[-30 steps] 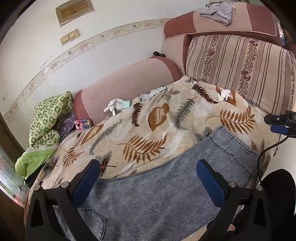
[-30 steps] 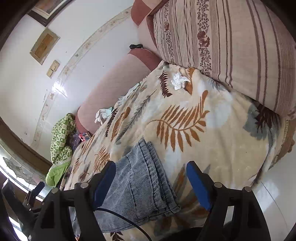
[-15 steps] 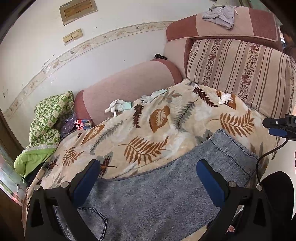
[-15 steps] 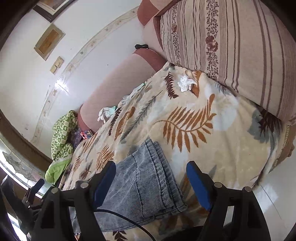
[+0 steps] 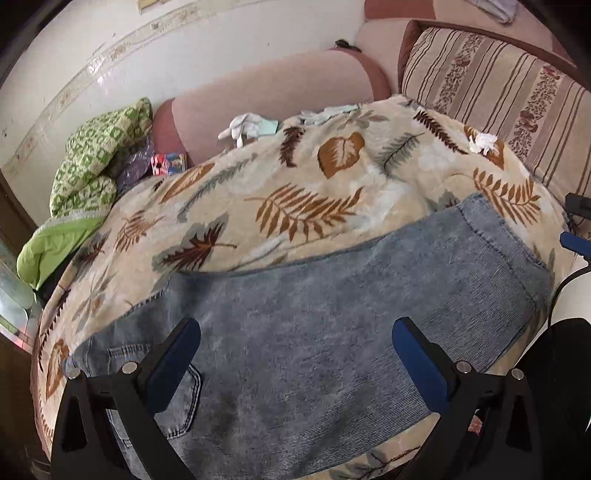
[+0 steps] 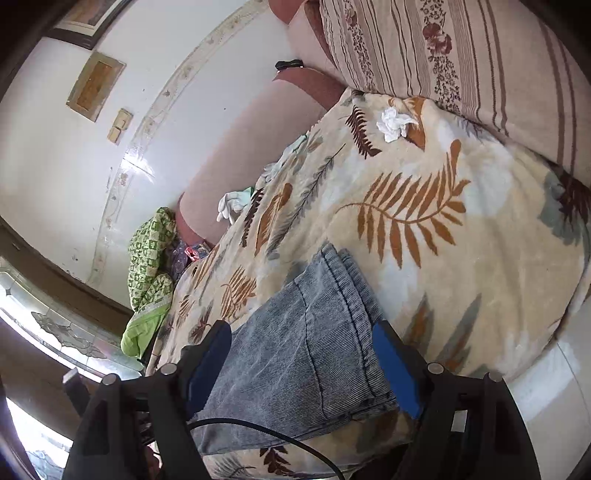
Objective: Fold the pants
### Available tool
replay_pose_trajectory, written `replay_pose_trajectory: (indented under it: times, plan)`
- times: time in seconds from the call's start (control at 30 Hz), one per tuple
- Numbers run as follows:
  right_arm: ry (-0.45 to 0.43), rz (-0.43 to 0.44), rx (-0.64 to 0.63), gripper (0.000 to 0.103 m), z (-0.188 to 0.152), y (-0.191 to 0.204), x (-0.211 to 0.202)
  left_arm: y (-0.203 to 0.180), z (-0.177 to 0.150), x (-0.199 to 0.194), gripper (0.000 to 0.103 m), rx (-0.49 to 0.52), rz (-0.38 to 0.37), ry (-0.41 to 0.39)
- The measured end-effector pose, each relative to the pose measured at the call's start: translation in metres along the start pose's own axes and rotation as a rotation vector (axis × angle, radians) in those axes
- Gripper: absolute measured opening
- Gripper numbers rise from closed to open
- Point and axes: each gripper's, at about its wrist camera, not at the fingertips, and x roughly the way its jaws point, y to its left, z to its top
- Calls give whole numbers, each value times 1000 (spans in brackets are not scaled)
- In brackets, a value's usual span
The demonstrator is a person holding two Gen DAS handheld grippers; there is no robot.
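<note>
Left wrist: pants [image 5: 332,314] lie under spread left tongs [image 5: 295,341].

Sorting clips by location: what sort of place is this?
Likely a home living room: the jeans lie on a sofa covered by a leaf-print blanket, with a striped cushion behind and a framed picture on the wall.

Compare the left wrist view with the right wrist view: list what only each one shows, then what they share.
Only the left wrist view shows the jeans' back pocket and a grey garment atop the sofa back.

Only the right wrist view shows the doubled hem end of the jeans between the open right gripper, plus wall switches.

Both show the leaf-print blanket, crumpled tissue, white gloves and green quilt.
</note>
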Motion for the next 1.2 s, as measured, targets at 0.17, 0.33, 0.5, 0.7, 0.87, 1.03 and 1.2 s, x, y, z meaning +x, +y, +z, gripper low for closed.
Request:
replay_pose_trajectory:
  times: [0.17, 0.33, 0.5, 0.7, 0.87, 1.03, 1.2]
  plan:
    - [60, 21, 70, 81, -1, -9, 15, 11, -14, 30, 103, -61, -9, 117]
    - [106, -47, 93, 81, 0, -26, 17, 9, -18, 41, 103, -51, -14, 139]
    - [175, -55, 180, 81, -3, -63, 18, 0, -27, 60, 103, -7, -18, 197]
    - [254, 32, 254, 82, -13, -84, 38, 0, -29, 66, 103, -16, -27, 211]
    - [267, 55, 207, 82, -13, -76, 46, -1, -29, 65, 103, -11, -15, 209]
    - [253, 41, 165, 51, -15, -66, 49, 1, -29, 61, 103, -9, -12, 205]
    - [259, -38, 66, 34, -18, -45, 57, 10, -30, 55, 103, -30, -14, 192]
